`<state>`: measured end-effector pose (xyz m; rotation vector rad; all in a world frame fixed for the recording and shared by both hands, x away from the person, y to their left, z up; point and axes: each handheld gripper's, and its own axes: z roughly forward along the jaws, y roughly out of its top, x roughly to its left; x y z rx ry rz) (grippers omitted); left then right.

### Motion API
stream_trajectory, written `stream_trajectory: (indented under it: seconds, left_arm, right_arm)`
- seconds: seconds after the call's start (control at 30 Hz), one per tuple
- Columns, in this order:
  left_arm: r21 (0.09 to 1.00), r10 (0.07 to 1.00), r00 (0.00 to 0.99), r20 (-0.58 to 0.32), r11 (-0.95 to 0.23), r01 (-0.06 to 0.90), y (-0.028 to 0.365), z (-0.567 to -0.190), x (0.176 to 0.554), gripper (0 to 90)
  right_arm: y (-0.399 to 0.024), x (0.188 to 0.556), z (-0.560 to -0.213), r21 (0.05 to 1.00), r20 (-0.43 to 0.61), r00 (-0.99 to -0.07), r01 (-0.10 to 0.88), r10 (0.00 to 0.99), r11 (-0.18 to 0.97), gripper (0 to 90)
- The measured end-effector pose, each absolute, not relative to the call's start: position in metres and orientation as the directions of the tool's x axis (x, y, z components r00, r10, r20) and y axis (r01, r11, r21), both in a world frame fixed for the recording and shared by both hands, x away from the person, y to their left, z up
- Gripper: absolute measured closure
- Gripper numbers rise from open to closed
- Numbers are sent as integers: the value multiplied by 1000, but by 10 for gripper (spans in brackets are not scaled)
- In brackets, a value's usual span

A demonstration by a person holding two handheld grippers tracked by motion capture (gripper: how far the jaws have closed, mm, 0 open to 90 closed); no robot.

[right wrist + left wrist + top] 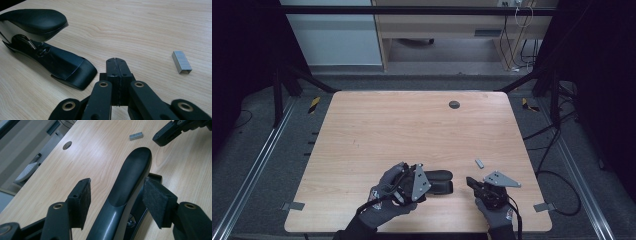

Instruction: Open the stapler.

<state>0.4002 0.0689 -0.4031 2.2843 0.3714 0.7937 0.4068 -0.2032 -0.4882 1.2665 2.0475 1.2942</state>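
My left gripper (428, 183) sits over the black stapler (130, 180) near the table's (412, 125) front edge, jaws spread wide on either side of its top arm. The right pad (156, 200) seems to graze the stapler's side, while the left pad (81, 200) stands apart; nothing is clamped. The stapler lies flat with its top arm raised. Right of it, my right gripper (116, 65) rests with jaws pressed together, empty. Beyond it lies a strip of staples (181, 62).
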Motion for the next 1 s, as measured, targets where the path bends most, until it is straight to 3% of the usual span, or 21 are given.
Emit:
stream_trajectory:
  seconds: [1.0]
  left_arm:
    - [522,346,752,561,-853,4,28,-424,402,427]
  right_arm:
    - [-189,404,-496,872,144,-525,468,839,143,900]
